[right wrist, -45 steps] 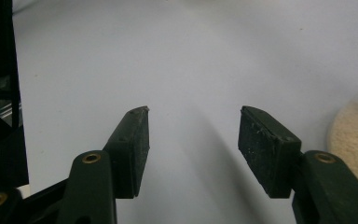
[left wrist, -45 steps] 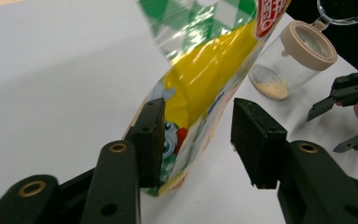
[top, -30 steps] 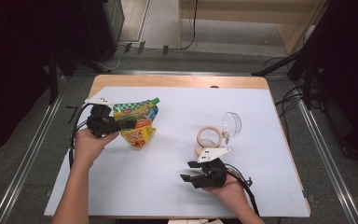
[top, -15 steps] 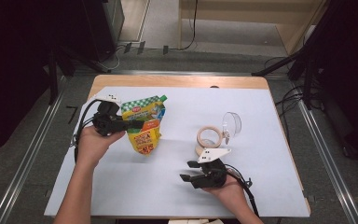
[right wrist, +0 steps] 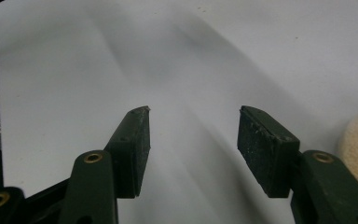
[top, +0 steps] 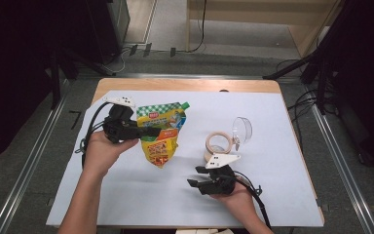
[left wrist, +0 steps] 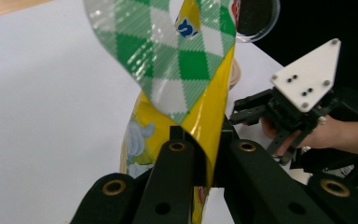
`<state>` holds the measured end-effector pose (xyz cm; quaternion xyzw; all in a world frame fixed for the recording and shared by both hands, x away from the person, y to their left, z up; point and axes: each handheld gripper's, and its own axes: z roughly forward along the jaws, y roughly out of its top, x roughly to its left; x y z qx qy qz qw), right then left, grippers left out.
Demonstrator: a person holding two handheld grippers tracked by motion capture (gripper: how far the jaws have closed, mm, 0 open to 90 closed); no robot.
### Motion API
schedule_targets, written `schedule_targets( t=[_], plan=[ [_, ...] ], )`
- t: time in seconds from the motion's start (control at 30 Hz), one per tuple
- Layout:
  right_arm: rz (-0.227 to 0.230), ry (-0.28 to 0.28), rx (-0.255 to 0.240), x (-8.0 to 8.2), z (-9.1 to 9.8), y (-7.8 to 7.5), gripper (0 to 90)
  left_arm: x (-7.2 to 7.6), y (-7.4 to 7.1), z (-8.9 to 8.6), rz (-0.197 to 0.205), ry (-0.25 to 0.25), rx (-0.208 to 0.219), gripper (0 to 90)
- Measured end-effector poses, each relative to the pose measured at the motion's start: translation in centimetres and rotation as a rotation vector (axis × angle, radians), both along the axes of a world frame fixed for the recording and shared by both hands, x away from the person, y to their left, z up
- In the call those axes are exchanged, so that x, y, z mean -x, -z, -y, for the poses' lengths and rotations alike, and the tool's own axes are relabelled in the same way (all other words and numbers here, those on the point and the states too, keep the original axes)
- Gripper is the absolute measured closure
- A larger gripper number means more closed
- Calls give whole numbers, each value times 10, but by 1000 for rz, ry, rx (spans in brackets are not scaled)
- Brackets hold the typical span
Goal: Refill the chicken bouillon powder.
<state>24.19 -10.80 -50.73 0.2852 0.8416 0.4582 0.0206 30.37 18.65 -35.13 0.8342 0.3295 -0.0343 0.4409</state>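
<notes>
1. Here we hold the pouch [top: 161,132] in our left gripper [top: 148,131], whose jaws are pinched tight on its yellow side edge, as the left gripper view shows [left wrist: 205,140]; the pouch hangs clear of the white sheet [top: 126,195], well to the left of the tape roll [top: 218,145], our landmark.
2. Our right gripper [top: 195,176] rests just in front of the tape roll, on the near side; its jaws stand partly apart with nothing between them, and its pads [right wrist: 261,149] face bare sheet.
3. A clear round lid [top: 241,130] stands tilted just behind and to the right of the tape roll, apparently touching it.
4. We judge the grip to be the main risk; the jaws catch only a thin strip of glossy film, so the pouch's own weight could pull it through the pads and drop it onto the sheet.
5. The pouch is already twisting in the grip, its green chequered top curling over; a quick swing would likely let it turn further and slip.
6. If we carry it toward the tape roll, the dangling lower end may brush the roll or tip the lid, since both lie close along that path.
7. If our right gripper comes up to help, its half-open jaws might miss the limp film or knock it loose.
</notes>
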Motion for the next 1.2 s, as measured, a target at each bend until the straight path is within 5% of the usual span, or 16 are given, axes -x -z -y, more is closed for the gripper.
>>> schedule_targets(
  t=[0.3, 0.47, 0.7, 0.83, 1.03, 1.2],
  plan=[
    [17, 59, -3, -4, -2, 4, 539, 12, -7, 28, -4, 95, -10, 900],
    [-1, 100, -21, -11, -4, 6, 676, 18, -11, 42, -4, 140, -16, 900],
    [32, 121, -26, -14, -10, 5, 722, 26, -17, 52, -16, 190, 9, 900],
    [94, 114, -52, -14, -11, 0, 725, 28, -17, 57, -37, 206, 21, 900],
    [202, 48, -16, 0, -18, -6, 741, 26, -15, 57, -35, 164, 30, 900],
    [193, -3, -12, 9, -28, -9, 739, 26, -13, 62, -18, 101, 35, 882]
  ],
)
